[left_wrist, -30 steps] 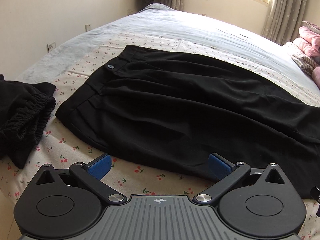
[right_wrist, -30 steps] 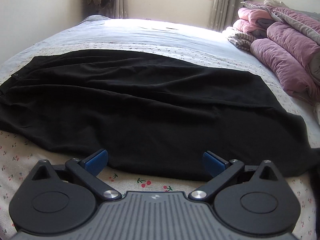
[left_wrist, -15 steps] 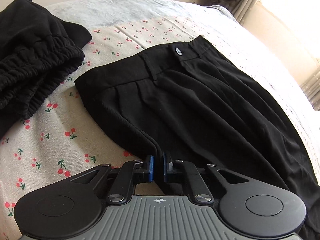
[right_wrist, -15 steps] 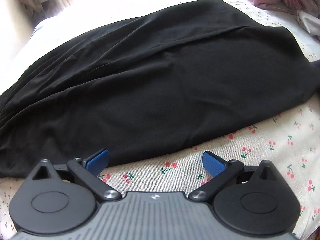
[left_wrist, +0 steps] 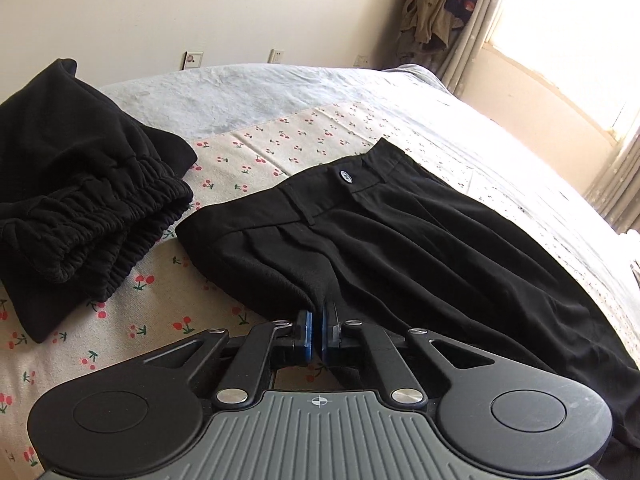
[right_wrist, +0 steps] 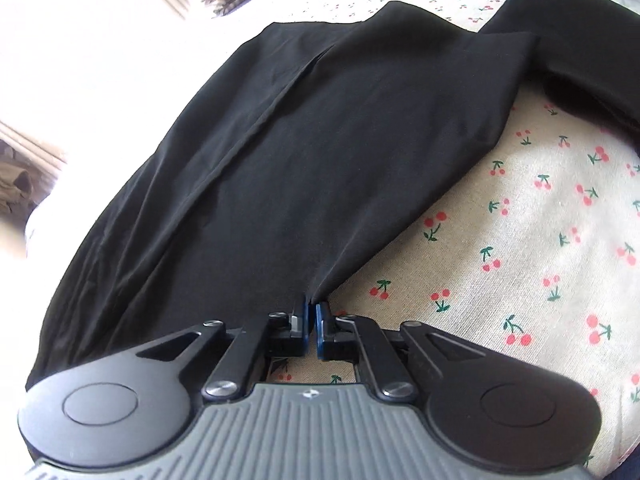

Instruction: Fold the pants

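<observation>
On the cherry-print sheet, the black pants are pinched at their near edge by both the left gripper and the right gripper.

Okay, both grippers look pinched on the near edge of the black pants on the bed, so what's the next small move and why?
Probably lift both hands together and carry the near edge over toward the far edge. The left gripper is shut on the black pants below the waistband, and the right gripper is shut on the leg's near edge, while the pants lie flat and unfolded on the cherry-print sheet.
</observation>
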`<state>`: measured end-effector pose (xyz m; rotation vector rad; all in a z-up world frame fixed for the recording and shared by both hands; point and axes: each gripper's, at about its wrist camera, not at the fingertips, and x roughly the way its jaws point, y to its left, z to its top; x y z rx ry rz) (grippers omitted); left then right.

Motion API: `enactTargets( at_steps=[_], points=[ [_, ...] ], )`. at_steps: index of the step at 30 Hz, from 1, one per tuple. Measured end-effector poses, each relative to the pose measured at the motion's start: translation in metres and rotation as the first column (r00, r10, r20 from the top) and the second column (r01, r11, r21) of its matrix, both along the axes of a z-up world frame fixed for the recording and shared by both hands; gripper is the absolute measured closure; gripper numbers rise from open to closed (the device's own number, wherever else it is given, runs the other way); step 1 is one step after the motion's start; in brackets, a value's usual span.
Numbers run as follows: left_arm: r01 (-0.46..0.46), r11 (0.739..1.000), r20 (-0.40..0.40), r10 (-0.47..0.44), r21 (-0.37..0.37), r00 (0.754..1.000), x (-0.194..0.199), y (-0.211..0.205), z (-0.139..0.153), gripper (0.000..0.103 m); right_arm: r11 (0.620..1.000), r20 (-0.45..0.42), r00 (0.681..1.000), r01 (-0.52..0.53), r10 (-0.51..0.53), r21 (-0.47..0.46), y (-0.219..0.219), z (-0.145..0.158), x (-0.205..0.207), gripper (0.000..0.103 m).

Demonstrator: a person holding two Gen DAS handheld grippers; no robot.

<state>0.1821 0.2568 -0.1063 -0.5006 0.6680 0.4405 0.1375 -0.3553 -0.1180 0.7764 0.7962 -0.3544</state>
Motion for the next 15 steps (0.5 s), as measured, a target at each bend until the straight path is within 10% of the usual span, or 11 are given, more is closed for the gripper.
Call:
enactTargets(
  at_steps=[5,13,15],
  points=[
    [-0.007,0.996,-0.042,0.011,0.089,0.999,0.0,-0.015,0.005,0.101,0.973,0.05,0.999,0.004,0.008,-0.23,0.024,0.031,-0.028,0.103],
    [-0.009,0.998,-0.117,0.016,0.057,0.993,-0.003,-0.014,-0.002,0.099,0.992,-0.054,0.997,0.043,-0.049,-0.116,-0.009,0.02,-0.027,0.103],
    [0.002,0.998,-0.135,0.007,0.06,0.991,-0.002,-0.014,-0.003,0.098,0.99,-0.068,0.992,0.096,-0.104,-0.107,-0.019,0.02,-0.026,0.056]
  ],
)
